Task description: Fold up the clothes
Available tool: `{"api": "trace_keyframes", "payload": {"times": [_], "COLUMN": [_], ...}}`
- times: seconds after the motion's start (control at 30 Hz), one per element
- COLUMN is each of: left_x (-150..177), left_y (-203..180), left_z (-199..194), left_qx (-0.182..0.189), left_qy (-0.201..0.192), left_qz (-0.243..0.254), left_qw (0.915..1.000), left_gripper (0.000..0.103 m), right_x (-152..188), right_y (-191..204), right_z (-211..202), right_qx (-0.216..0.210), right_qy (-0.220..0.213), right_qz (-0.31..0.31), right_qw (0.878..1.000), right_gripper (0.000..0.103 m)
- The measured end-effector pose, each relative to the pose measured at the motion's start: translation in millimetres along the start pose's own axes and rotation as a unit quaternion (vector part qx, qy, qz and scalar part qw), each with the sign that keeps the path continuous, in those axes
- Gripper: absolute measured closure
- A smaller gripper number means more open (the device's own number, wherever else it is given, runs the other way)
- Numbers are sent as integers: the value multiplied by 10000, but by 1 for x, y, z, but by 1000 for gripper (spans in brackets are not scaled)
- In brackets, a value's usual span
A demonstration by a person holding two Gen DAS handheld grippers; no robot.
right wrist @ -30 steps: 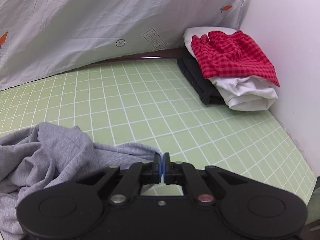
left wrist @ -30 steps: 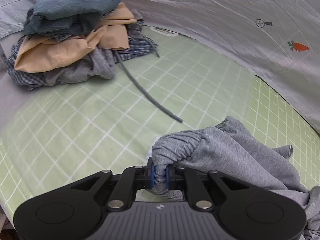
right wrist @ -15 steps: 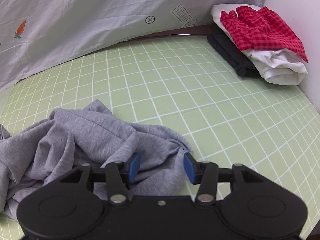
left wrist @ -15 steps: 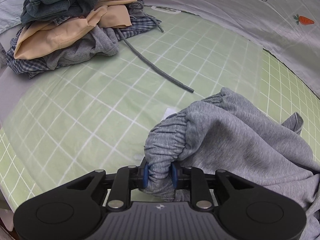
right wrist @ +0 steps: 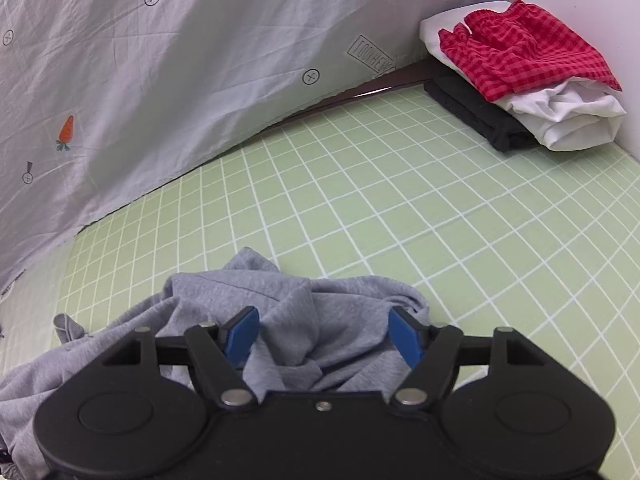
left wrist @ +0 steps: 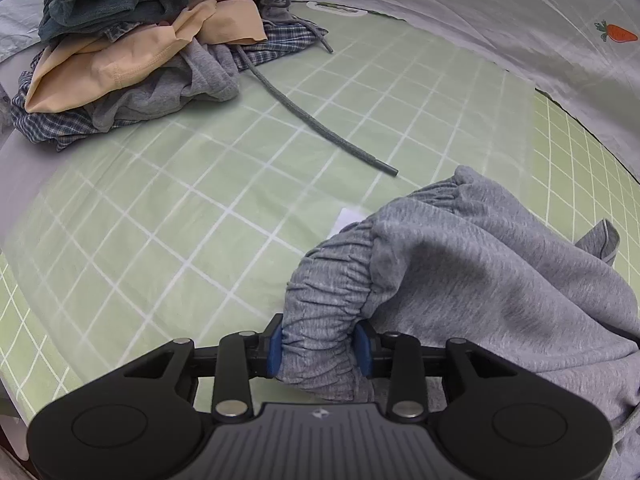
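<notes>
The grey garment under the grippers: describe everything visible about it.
The grey garment looks like soft heathered jersey, with a gathered elastic waistband. It lies crumpled and unfolded on the green checked sheet. The left gripper has the bunched waistband between its blue pads, though the jaws stand fairly wide. The right gripper is open, with rumpled folds between its fingers.

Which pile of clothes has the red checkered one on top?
The neat stack in the corner by the white wall: red checkered shorts lie on top, over white and black clothes. The messy pile in the left view has a blue-grey garment on top instead.
</notes>
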State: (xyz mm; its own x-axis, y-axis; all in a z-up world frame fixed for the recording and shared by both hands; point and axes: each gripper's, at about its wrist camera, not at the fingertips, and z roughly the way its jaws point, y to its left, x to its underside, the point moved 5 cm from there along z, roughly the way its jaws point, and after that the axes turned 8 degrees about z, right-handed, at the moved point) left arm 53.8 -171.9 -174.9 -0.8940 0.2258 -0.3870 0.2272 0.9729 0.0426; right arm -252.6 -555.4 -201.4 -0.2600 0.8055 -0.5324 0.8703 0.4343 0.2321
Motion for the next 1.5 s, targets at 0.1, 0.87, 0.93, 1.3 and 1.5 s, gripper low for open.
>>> {"api": "trace_keyframes", "payload": {"times": [0.1, 0.87, 0.93, 1.3, 1.5], "left_x": [0, -4, -4, -4, -7], "left_y": [0, 6, 6, 10, 6], "left_z": [0, 6, 6, 8, 10], "left_qx": [-38, -19, -43, -134, -194], "left_qy": [0, 10, 8, 9, 7], "left_qz": [9, -143, -151, -269, -156], "left_qw": [10000, 9999, 9999, 9995, 9997], "left_gripper": [62, 59, 58, 49, 48], "right_x": [1, -189, -202, -125, -66], "right_y": [5, 28, 48, 60, 31], "right_z": [4, -48, -56, 19, 37], "right_qx": [-105, 1243, 1110, 655, 2], "right_qy": [162, -2689, -3176, -1324, -216], "right_qz": [-73, -2069, -2221, -1974, -611], "right_qw": [9998, 9324, 9151, 9691, 9979], "right_gripper": [28, 98, 94, 57, 56]}}
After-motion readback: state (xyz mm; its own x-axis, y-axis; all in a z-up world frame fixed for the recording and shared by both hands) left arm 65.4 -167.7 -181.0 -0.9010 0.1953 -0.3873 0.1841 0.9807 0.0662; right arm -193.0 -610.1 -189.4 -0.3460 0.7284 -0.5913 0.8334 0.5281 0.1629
